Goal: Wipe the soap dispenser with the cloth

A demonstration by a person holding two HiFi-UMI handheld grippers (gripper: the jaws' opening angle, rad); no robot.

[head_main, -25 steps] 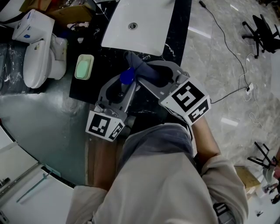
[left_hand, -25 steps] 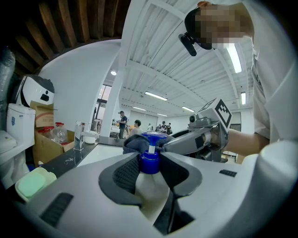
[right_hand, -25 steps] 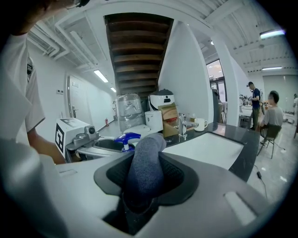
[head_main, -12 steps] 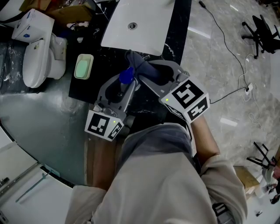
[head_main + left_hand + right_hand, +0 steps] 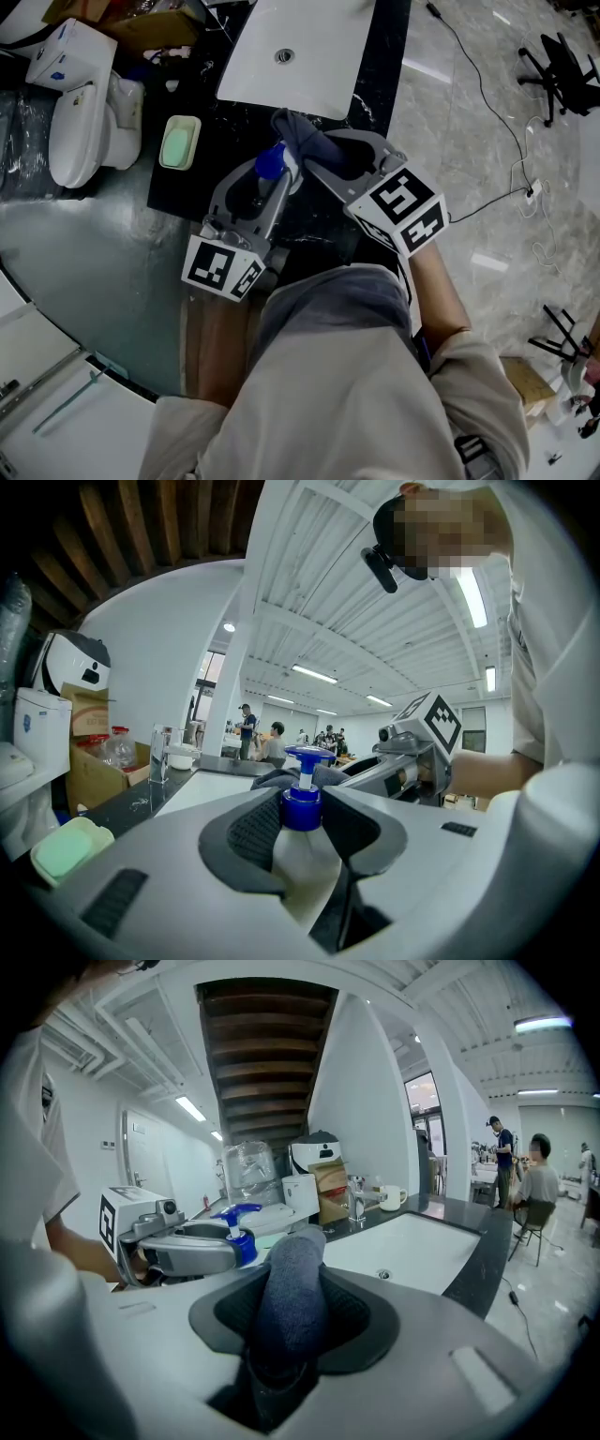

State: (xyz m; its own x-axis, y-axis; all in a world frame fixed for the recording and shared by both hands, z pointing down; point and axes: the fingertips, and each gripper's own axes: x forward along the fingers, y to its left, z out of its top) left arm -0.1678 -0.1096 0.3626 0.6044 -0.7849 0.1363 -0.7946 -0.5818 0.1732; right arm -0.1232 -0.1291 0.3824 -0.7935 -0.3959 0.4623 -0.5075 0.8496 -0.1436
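White sink (image 5: 314, 37) in black counter (image 5: 382, 58)

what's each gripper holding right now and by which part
Left gripper grips the soap dispenser at its neck, round the blue collar. Right gripper clamps the rolled grey cloth along its length, one end poking past the jaws.

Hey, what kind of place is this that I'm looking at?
Probably a mock bathroom set up inside a larger open hall. A white sink sits in a black counter with a toilet beside it. In the right gripper view, people sit in a lit open space beyond.
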